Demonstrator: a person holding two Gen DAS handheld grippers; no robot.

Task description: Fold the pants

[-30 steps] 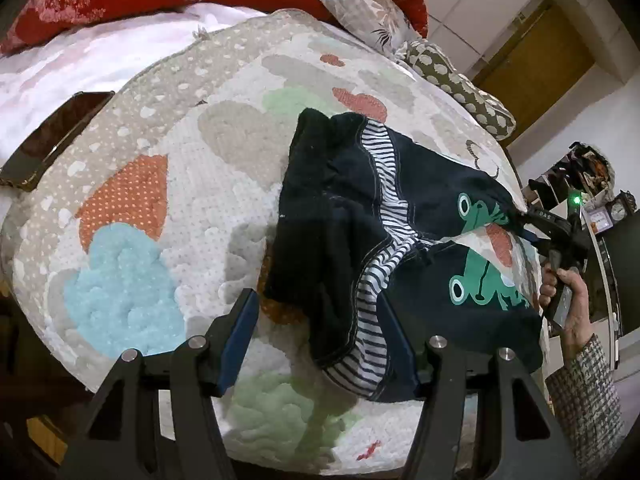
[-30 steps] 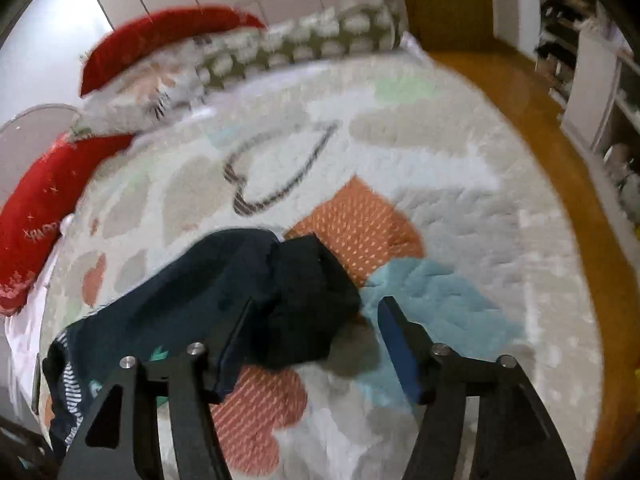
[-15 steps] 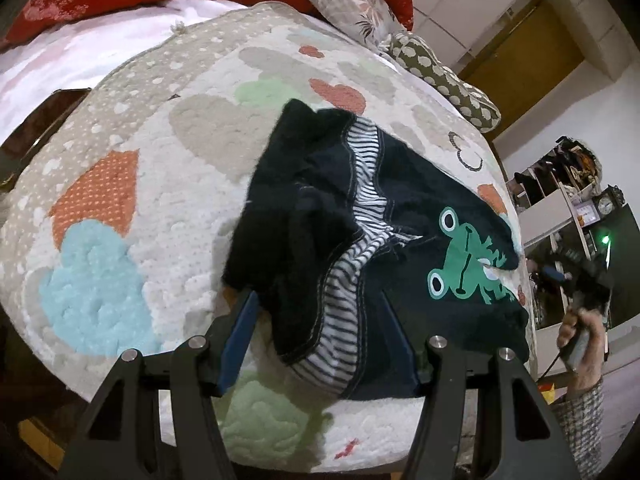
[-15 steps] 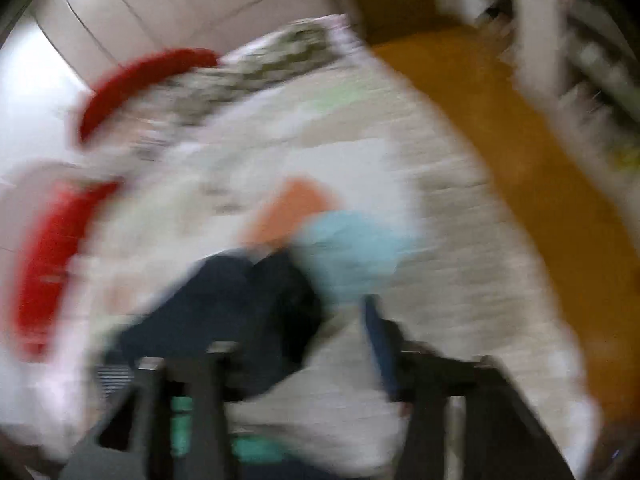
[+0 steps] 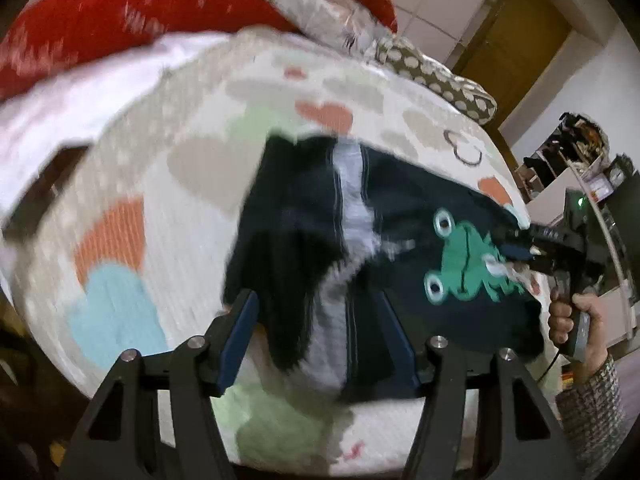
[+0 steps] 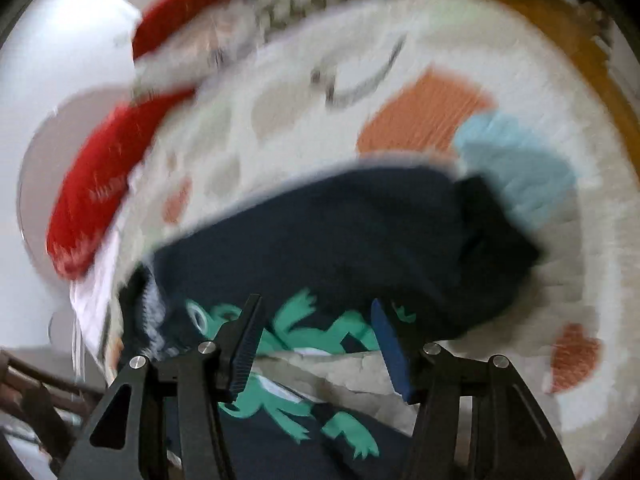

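Note:
Dark navy pants (image 5: 400, 216) with a striped waistband and green frog prints lie crumpled on the patterned quilt (image 5: 160, 184). My left gripper (image 5: 316, 332) is open, its fingers on either side of the striped waistband at the near edge. My right gripper (image 6: 316, 344) is open over the frog prints (image 6: 316, 328) on the pant legs. It also shows in the left wrist view (image 5: 520, 252) at the pants' right end, held by a hand. Both views are motion-blurred.
Red pillows (image 5: 120, 12) and a dotted pillow (image 5: 432, 76) lie at the head of the bed. A wooden door (image 5: 516, 36) and shelves (image 5: 576, 152) stand beyond the bed's right side. A dark flat object (image 5: 44, 184) lies at the quilt's left edge.
My right gripper swung from the far leg end back over the frog prints. My left gripper moved closer around the waistband. The pants shifted slightly.

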